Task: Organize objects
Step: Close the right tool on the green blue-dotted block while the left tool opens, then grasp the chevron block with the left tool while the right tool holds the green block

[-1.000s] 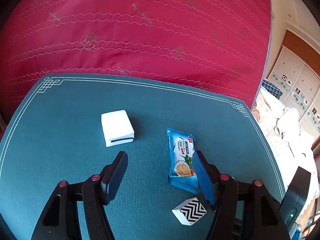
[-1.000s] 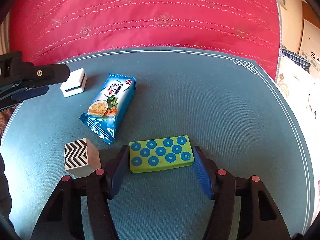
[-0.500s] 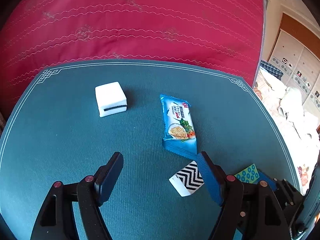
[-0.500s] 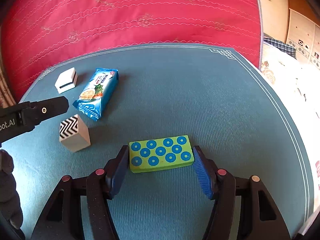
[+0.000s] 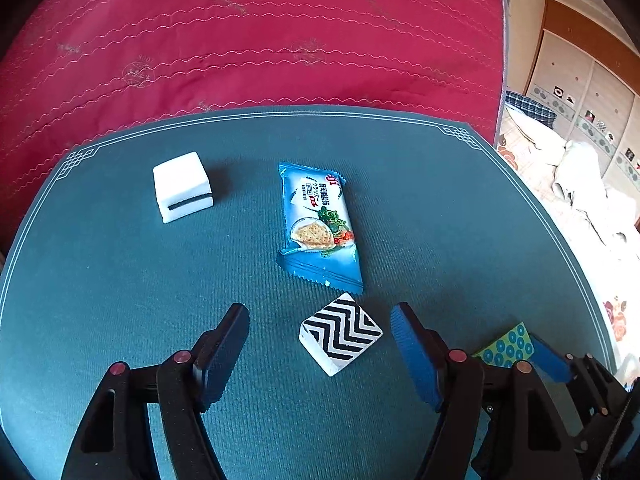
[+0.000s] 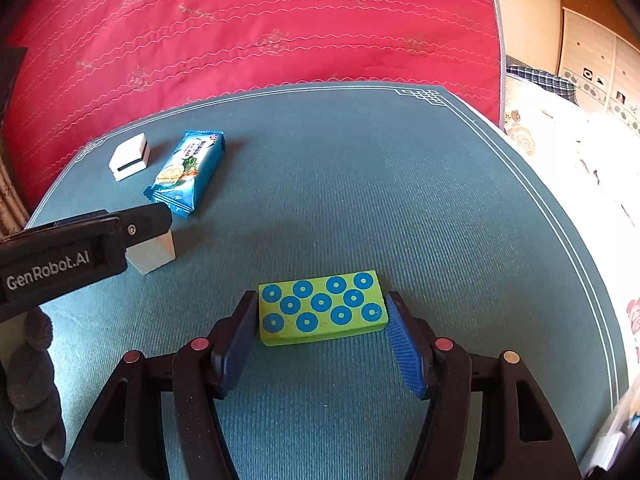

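A black-and-white zigzag block (image 5: 340,332) lies on the teal mat (image 5: 120,280) between the fingers of my left gripper (image 5: 320,312). Its jaws are closing, with a gap left on both sides of the block. My right gripper (image 6: 320,298) is shut on a green block with blue rings (image 6: 322,308), pads against its two short ends, low over the mat. A blue cracker packet (image 5: 318,220) lies just beyond the zigzag block. Farther left stands a white block with a dark slot (image 5: 182,186). In the right wrist view the left gripper's black body hides most of the zigzag block (image 6: 154,254).
A red quilted bedspread (image 5: 260,40) rises behind the mat's far edge. Right of the mat are pale bedding (image 5: 580,176) and wooden cupboards (image 5: 592,80). A dark gloved hand (image 6: 32,380) holds the left gripper at the mat's near left.
My left gripper moved right and down, from beside the cracker packet to around the zigzag block. My right gripper carried the green block rightward, away from the other objects.
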A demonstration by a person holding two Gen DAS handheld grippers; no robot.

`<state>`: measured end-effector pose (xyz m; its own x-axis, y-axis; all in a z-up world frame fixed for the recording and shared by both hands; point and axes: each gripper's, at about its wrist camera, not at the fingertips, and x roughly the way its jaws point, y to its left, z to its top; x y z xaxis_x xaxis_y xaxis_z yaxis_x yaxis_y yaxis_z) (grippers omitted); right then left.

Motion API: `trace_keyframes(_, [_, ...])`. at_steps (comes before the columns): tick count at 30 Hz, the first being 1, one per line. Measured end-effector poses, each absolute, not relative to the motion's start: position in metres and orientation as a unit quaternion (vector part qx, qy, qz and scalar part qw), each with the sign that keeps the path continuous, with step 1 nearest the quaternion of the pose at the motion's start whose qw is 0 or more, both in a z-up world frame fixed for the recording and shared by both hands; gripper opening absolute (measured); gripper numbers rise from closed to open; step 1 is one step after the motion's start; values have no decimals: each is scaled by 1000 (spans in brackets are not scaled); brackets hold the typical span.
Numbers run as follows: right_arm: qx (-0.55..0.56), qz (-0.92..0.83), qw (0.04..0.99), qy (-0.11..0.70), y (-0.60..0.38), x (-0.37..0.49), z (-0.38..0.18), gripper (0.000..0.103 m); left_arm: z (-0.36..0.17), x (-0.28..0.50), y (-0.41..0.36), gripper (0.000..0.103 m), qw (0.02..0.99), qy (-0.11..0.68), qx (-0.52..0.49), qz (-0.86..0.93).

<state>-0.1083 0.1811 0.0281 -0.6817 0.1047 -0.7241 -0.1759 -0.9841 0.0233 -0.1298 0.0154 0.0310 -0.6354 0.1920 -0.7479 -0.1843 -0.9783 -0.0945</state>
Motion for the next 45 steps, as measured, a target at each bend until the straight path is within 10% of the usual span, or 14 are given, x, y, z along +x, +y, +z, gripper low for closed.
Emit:
trace_keyframes(16, [-394, 915, 80, 38, 181, -108, 27, 64, 19, -132, 17, 45, 103, 5, -434, 895])
trace_keyframes(45, [-394, 914, 93, 38, 172, -77, 26, 62, 66, -109, 27, 45, 171, -35, -382, 908])
